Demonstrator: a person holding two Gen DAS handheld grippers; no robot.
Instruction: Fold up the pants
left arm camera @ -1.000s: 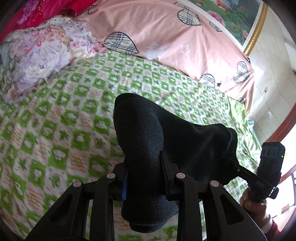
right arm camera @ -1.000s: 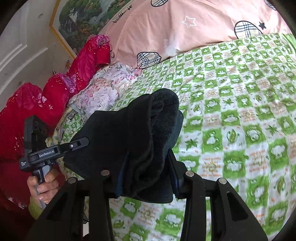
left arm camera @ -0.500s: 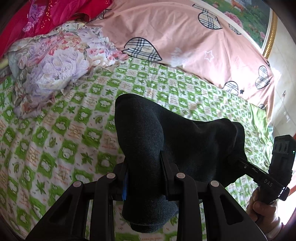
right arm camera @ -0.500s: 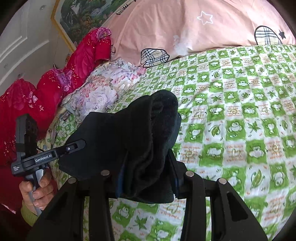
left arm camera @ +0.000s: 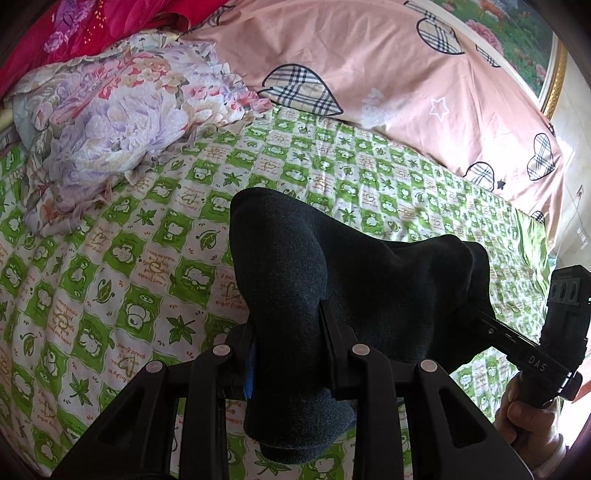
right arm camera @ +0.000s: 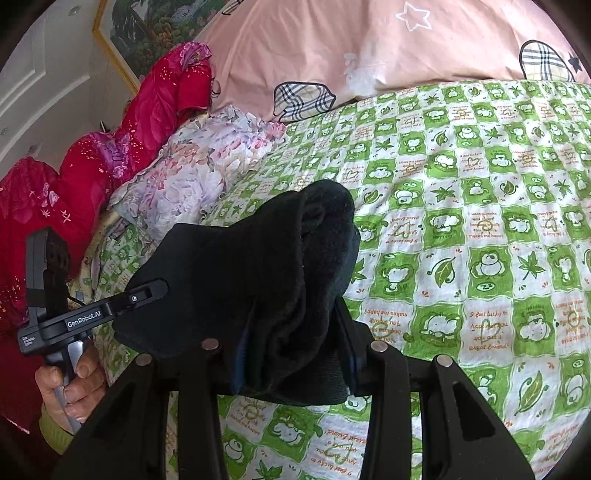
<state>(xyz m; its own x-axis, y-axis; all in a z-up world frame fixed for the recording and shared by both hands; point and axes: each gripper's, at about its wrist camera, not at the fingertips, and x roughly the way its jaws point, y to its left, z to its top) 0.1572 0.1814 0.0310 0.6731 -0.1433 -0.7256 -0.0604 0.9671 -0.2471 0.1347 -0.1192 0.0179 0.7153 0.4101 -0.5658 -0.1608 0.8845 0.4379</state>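
Note:
The dark grey pants [left arm camera: 369,295] hang bunched between both grippers above the green-and-white patterned bedsheet [left arm camera: 129,266]. My left gripper [left arm camera: 288,339] is shut on a thick fold of them, and the cloth bulges up over its fingers. In the right wrist view my right gripper [right arm camera: 291,332] is shut on the other end of the pants [right arm camera: 258,266]. The right gripper [left arm camera: 484,321] also shows at the right of the left wrist view, held by a hand [left arm camera: 528,421]. The left gripper [right arm camera: 159,288] shows at the left of the right wrist view.
A floral quilt [left arm camera: 110,122] lies crumpled at the far left of the bed. A pink cover with plaid hearts [left arm camera: 388,81] runs along the back. Red bedding [right arm camera: 110,155] is piled by the wall, under a framed picture [right arm camera: 147,33].
Both grippers have moved forward over the bed with the pants still held. The floral quilt and pink cover now look nearer and larger in both views.

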